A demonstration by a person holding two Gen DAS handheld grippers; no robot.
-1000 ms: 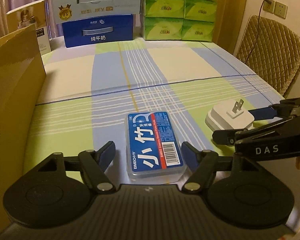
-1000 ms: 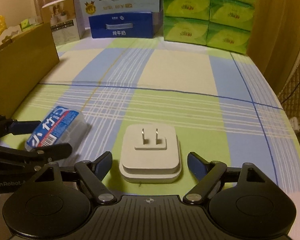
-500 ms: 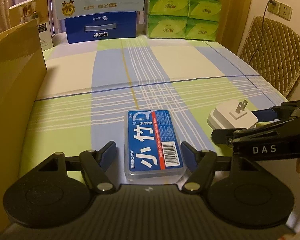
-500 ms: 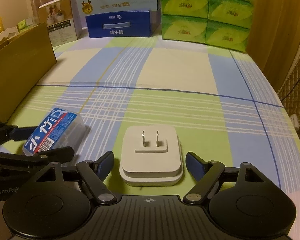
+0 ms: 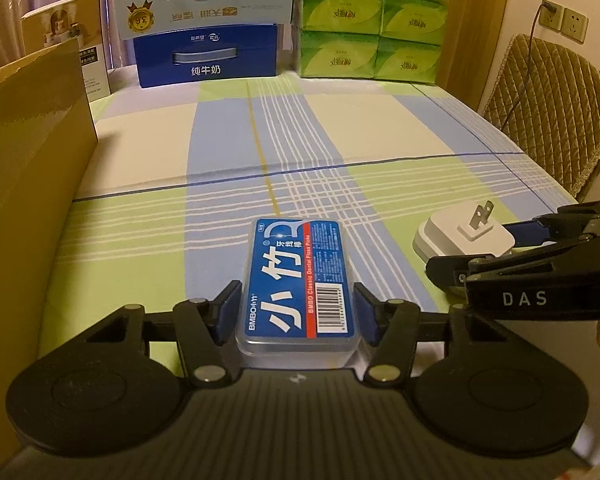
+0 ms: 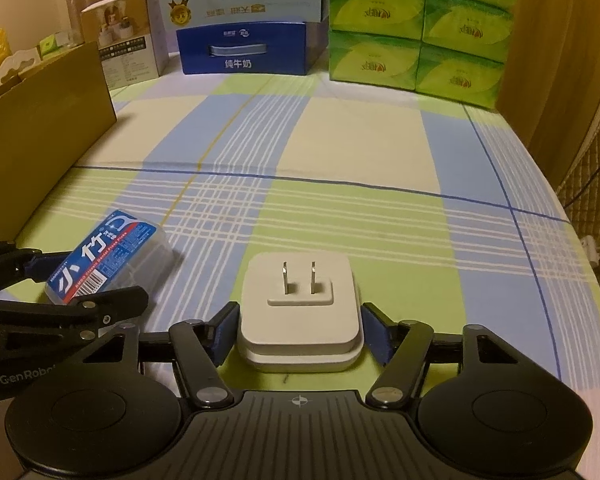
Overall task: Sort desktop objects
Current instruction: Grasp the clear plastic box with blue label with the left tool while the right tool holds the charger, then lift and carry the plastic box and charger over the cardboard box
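Both sets of jaws are standing closed against their objects. Left gripper (image 5: pixel 298 312) is clamping the floss pick box (image 5: pixel 298 276), a clear plastic case with a blue label, with one blue pad pressing each long side near the box's near end. Right gripper (image 6: pixel 300 332) is clamping the white charger (image 6: pixel 300 312), which is lying with its two metal prongs pointing upward; the left pad is touching the charger's side, while contact at the right pad is too close to tell for certain. Both objects are resting on the plaid tablecloth (image 6: pixel 340 216) and lying near each other, the charger to the right of the box. A brown cardboard box (image 5: pixel 28 168) is standing along the left edge of the table. At the far end, a blue milk carton (image 5: pixel 206 56) is sitting beside stacked green tissue packs (image 5: pixel 372 20). A quilted chair (image 5: pixel 552 108) is standing to the right of the table.
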